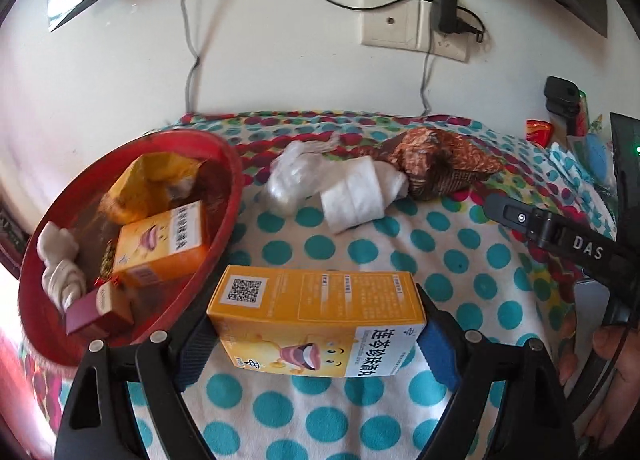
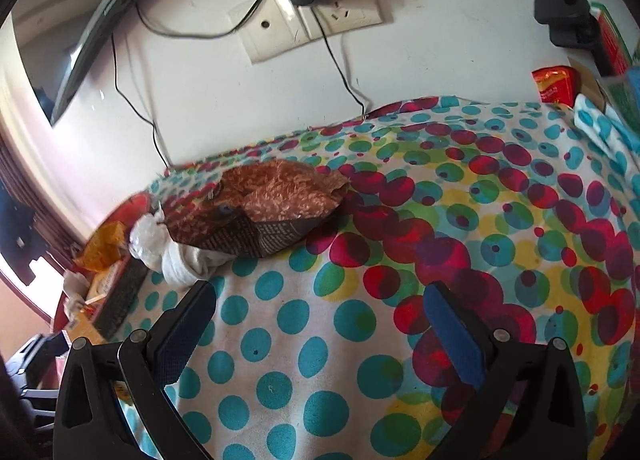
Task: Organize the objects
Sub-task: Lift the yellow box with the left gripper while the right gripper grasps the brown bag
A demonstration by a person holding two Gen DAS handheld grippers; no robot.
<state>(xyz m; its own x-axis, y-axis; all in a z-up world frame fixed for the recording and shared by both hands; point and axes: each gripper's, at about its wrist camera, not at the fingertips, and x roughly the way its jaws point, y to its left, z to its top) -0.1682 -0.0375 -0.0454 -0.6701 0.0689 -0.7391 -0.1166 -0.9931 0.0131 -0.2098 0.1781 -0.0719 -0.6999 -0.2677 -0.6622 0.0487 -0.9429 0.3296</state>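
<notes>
Held between the blue pads of the left gripper, at lower centre of the left wrist view: a yellow medicine box, lying crosswise, jaws spread wide with a pad pressed on each short end. Likely step in hand: carrying this box over to the red basket at the left of the frame, where a second orange box, a small dark red box, a yellow bag and a white sock lie already. To do it well: better to keep the grip firm and the box level, to lift enough to pass above the near rim, then to aim at the free part of the basket floor beside the orange box, and to release only when the box sits low inside, so that no tipping over the edge happens. Still outside the basket, in the middle of the frame on the dotted cloth: a rolled white cloth, a clear plastic bag and a brown patterned pouch, touching one another. As for pose: left gripper tilted downward toward the cloth, close to the basket rim. Right gripper also tilted down, hovering above the bare cloth at lower centre of the right wrist view, jaws wide apart with nothing between them, the pouch well ahead of it in the upper left.
</notes>
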